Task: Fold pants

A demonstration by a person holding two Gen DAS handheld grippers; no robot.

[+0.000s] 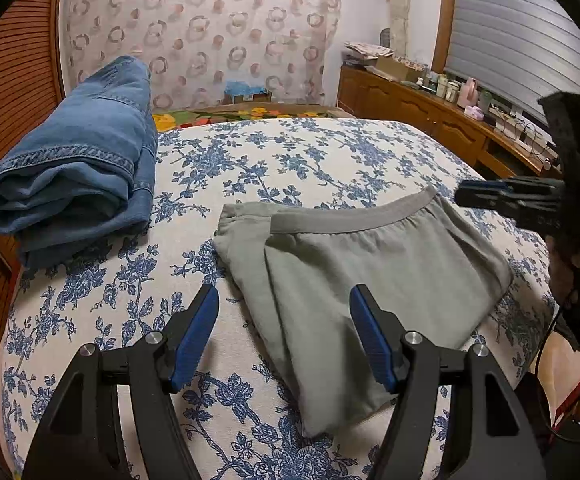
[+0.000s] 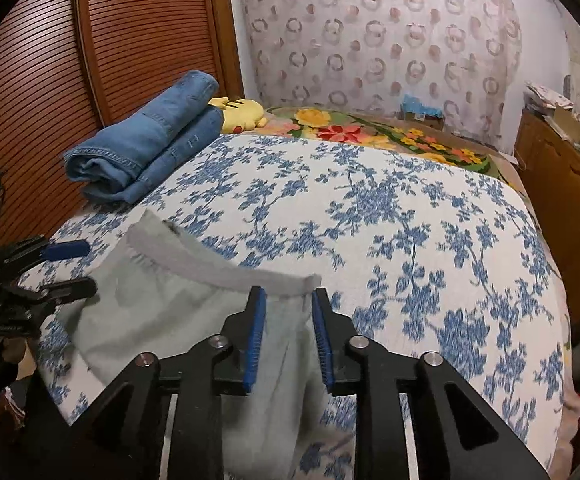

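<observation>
**A:** Where's it at? Left gripper [image 1: 284,300] gapes wide just over the near edge of the grey pants [image 1: 370,280], holding nothing.

**B:** Right gripper [image 2: 289,300] is narrower but also empty, by the waistband [image 2: 226,268]. Pants look folded on the floral bedspread [image 2: 410,220]; I'd guess tidying or stacking by the jeans [image 2: 146,148] next.

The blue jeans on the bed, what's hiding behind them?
Behind the folded blue jeans a yellow plush toy pokes out, lying on the flowery blanket. Only its head end shows; the jeans cover the rest, so its whole shape can't be seen.
</observation>
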